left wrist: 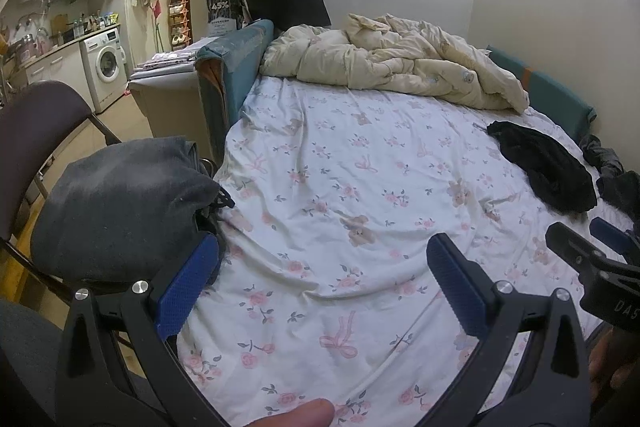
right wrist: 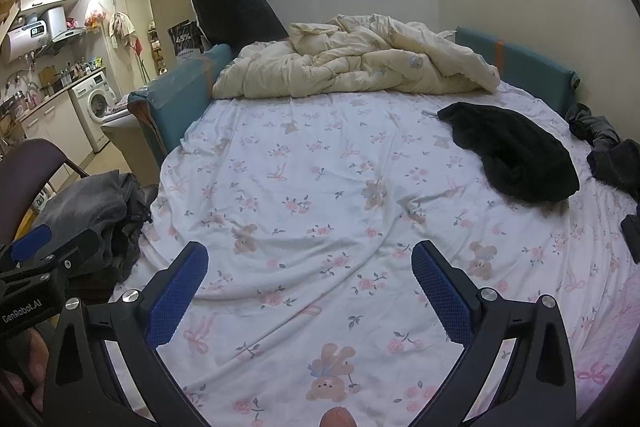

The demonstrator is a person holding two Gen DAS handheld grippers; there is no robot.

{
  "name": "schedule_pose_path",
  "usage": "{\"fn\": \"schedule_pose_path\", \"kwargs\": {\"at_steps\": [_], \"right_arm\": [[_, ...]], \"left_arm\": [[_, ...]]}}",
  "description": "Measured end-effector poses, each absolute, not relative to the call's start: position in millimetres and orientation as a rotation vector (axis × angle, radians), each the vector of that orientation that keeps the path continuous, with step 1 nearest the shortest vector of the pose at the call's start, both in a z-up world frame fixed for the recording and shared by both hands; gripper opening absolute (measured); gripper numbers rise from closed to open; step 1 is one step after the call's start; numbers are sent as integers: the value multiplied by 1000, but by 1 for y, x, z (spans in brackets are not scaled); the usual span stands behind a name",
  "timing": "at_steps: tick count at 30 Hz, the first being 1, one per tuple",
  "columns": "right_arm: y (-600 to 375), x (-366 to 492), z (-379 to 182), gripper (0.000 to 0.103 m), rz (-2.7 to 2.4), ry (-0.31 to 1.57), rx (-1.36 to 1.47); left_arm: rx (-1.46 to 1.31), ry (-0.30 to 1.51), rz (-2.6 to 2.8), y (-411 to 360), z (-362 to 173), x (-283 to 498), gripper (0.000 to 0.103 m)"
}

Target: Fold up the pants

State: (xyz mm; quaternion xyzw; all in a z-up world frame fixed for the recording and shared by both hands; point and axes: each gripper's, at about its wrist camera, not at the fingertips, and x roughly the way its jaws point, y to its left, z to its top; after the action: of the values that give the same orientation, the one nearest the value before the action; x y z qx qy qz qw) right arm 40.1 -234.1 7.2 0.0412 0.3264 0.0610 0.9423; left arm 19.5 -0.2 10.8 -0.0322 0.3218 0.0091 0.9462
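Black pants [left wrist: 546,165] lie crumpled on the floral bed sheet [left wrist: 340,187] at the far right; they also show in the right wrist view [right wrist: 510,151]. My left gripper [left wrist: 324,255] is open and empty, held above the near part of the sheet. My right gripper [right wrist: 310,259] is open and empty, also over the near sheet, well short of the pants. The right gripper shows at the right edge of the left wrist view [left wrist: 596,251]. The left gripper shows at the left edge of the right wrist view [right wrist: 36,263].
A cream duvet [right wrist: 360,67] is bunched at the head of the bed. Grey clothes [left wrist: 116,203] are piled on a chair [left wrist: 36,131] at the left. More dark clothes [right wrist: 608,155] lie at the bed's right edge. A washing machine [left wrist: 106,65] stands far left.
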Motion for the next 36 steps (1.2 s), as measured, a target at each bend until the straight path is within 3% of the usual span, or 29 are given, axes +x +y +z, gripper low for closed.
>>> {"fn": "schedule_pose_path", "kwargs": {"at_steps": [36], "right_arm": [[-234,44,9,103,120,652,77]], "left_arm": [[-84,642,17,-2,20,19,103]]}}
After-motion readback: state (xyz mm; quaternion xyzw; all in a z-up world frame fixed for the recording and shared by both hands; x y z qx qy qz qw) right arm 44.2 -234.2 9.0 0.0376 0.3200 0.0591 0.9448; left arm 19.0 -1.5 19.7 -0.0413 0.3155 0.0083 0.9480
